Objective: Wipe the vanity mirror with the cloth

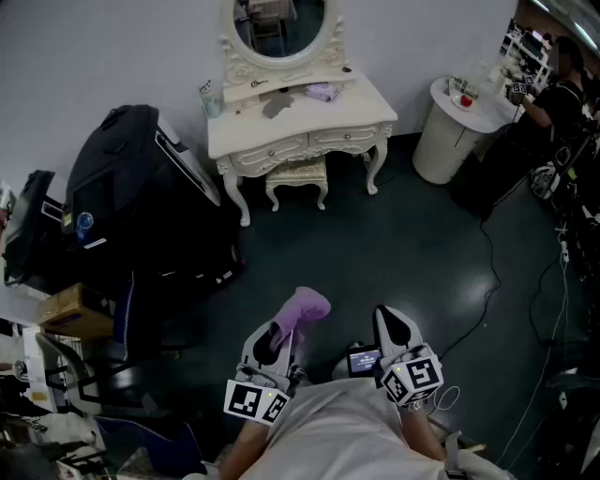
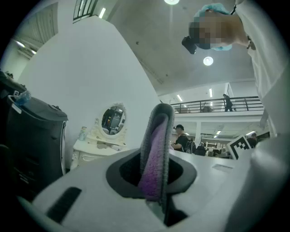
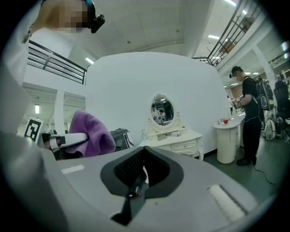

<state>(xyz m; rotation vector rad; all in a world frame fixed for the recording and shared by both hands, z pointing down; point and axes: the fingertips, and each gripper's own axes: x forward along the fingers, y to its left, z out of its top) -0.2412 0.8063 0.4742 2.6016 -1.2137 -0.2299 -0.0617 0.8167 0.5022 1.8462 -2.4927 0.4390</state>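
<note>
head view: the left gripper (image 1: 284,330) and right gripper (image 1: 394,324) sit close to the person's body, over dark floor (image 1: 375,244). the purple cloth (image 1: 306,307) projects from the left gripper. the vanity mirror (image 1: 281,23) stands well apart, across the floor, above the white vanity surface (image 1: 361,111). a stool (image 1: 298,176) is tucked under the vanity, a small container (image 1: 211,98) stands at the surface's left end, and a cable (image 1: 487,272) trails over the floor at right.

left gripper view: the fingers are closed on a folded edge of the cloth, which stands upright between them. the mirror appears small and distant.

right gripper view: the fingers are closed together with nothing between them. the cloth shows at left, the mirror ahead.

hazards, as a judgement:
- the whole approach to the vanity remains, so the cable can catch a foot.
- the stool blocks a close stance, and leaning over it shortens reach to the upper glass.
- only a fold is gripped, so hard rubbing can drag the cloth free.
- a low sweep can tip the container or push other items off the surface.
</note>
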